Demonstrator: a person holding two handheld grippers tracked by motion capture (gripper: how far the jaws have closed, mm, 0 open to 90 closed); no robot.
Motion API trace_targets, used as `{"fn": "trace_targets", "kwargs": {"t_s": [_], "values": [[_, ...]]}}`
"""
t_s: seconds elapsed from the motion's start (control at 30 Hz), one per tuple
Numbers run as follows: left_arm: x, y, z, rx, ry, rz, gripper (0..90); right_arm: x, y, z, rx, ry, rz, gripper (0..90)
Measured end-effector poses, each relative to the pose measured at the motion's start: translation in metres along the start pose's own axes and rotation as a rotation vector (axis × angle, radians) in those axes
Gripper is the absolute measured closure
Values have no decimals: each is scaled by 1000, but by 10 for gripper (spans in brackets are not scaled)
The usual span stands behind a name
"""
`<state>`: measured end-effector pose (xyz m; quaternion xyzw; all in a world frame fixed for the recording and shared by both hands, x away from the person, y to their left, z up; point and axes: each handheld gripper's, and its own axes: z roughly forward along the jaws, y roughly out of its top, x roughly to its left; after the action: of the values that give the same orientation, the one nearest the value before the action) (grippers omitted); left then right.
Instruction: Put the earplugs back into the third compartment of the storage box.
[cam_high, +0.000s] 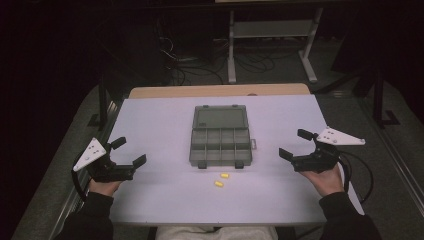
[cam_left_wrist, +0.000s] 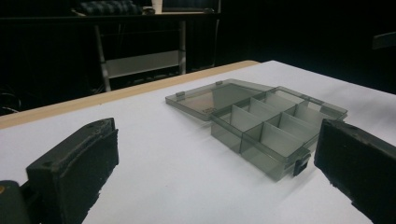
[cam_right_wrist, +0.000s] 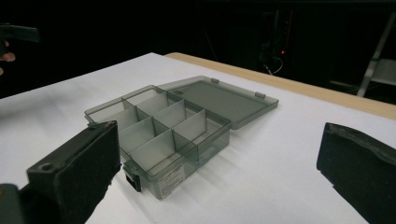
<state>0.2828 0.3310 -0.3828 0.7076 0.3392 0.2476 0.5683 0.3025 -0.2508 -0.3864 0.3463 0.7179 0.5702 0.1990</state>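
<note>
A grey desk (cam_high: 150, 125) seen from above. At its middle sits a smoky clear plastic box (cam_high: 220, 145) divided into small compartments, its lid (cam_high: 220, 119) folded open and lying flat toward the far edge. The compartments look empty. Two small yellow pieces (cam_high: 221, 179) lie on the desk between the box and the near edge. The left gripper (cam_high: 129, 152) rests at the left edge, held in a hand, jaws spread wide and grasping nothing. The right gripper (cam_high: 295, 144) sits near the right edge, also released, jaws apart and pointing toward the box.
</note>
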Motion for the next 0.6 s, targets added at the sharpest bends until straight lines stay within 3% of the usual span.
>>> {"fn": "trace_targets", "kwargs": {"t_s": [0.3, 0.6], "values": [[0, -2, -1, 5, 5, -28, 0, 3, 0, -1, 9, 1, -9, 0], [-2, -3, 1, 23, 1, -24, 0, 4, 1, 4, 43, 5, -9, 0]]}}
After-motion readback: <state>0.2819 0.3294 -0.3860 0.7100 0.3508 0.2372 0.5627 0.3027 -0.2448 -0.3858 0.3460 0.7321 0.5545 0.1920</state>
